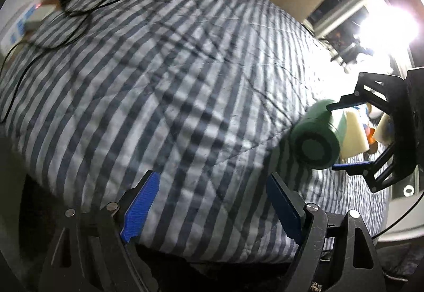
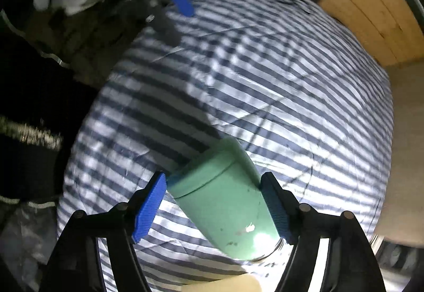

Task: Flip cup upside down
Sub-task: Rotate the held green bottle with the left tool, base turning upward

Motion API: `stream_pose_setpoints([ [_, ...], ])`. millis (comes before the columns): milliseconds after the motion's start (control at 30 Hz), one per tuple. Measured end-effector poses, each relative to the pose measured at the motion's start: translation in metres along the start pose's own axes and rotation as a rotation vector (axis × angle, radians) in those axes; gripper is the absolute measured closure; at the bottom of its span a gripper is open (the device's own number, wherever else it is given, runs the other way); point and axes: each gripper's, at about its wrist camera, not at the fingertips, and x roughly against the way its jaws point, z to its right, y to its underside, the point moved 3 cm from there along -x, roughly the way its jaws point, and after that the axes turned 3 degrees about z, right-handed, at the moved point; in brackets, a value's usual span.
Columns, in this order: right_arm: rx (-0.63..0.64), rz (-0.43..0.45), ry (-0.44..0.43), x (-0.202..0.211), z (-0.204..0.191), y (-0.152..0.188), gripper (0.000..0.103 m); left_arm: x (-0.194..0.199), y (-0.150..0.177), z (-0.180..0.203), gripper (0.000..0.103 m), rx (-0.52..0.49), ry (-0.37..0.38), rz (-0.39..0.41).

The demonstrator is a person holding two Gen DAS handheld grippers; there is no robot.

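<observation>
A green cup (image 2: 225, 196) lies tilted on its side between the blue pads of my right gripper (image 2: 214, 207), which is shut on it above a striped bedspread (image 2: 265, 79). In the left wrist view the cup (image 1: 316, 140) shows its round base toward the camera, held by my right gripper (image 1: 336, 136) at the right. My left gripper (image 1: 212, 209) is open and empty, low over the bedspread (image 1: 159, 79), to the left of the cup. It also shows in the right wrist view (image 2: 177, 0), far off at the top.
A black cable (image 1: 79, 8) loops on the bed's far left corner. A wooden cabinet (image 2: 371, 16) stands beyond the bed. A bright lamp (image 1: 389, 26) glares at the right. Cream foam pieces (image 1: 352, 138) lie behind the cup. Dark clutter (image 2: 39, 79) borders the bed's edge.
</observation>
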Motion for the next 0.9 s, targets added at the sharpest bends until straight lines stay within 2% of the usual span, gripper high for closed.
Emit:
stream_pose_setpoints([
  [200,0.131,-0.059,-0.030,0.000,-0.007,-0.001,0.031,0.002,0.014,-0.015,0.018,0.067,-0.034,0.011],
  [300,0.193,-0.076,-0.021,-0.003,-0.012,0.001,0.026,0.001,0.020,-0.016,0.019,0.083,-0.043,0.012],
  [400,0.267,-0.086,0.045,-0.010,-0.017,0.003,0.026,-0.001,0.024,-0.011,0.020,0.088,-0.049,0.014],
  [567,0.288,-0.060,0.099,-0.021,-0.017,0.003,0.023,-0.002,0.028,-0.001,0.021,0.081,-0.056,0.021],
  [733,0.174,-0.007,0.096,-0.022,-0.007,-0.001,0.024,-0.010,0.028,0.012,0.021,0.053,-0.060,0.021],
  [900,-0.057,0.098,0.102,-0.015,0.010,-0.001,0.025,-0.022,0.020,0.022,0.021,0.035,-0.028,0.014],
])
